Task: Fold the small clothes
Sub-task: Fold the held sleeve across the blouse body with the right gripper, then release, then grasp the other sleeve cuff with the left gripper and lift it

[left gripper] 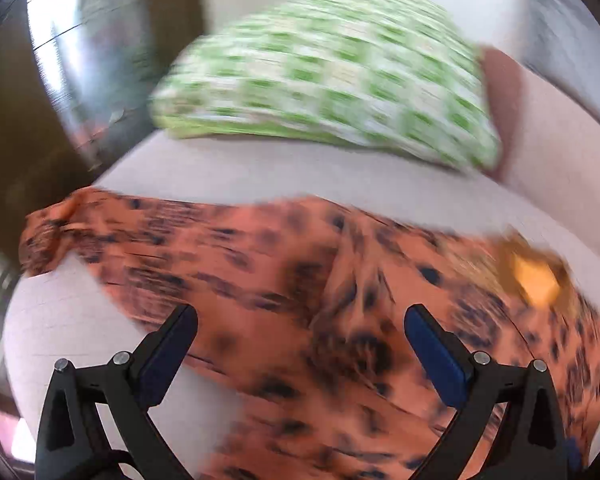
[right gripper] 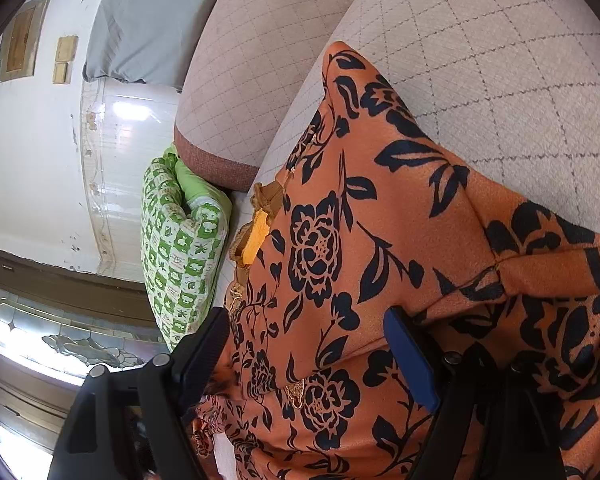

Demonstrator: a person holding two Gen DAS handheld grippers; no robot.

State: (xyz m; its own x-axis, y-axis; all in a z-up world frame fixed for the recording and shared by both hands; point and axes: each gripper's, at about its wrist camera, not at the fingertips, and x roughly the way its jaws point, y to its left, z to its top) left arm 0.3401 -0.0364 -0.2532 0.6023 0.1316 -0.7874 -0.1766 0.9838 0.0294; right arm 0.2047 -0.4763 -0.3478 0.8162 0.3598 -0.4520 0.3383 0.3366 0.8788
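Both tools stand wide over the garment, gripping nothing.

Left tool (left gripper: 300,320) hovers with jaws spread above the orange flowered garment (left gripper: 284,280), which lies spread on the sofa seat (left gripper: 260,168), reaching toward its front edge; the view is blurred. My right tool (right gripper: 304,328) is also wide, the cloth under and between its fingers but unpinched. A green pillow (right gripper: 180,248) sits at the seat's far end. I judge I am still choosing corners for a fold; next I need to close on an edge.
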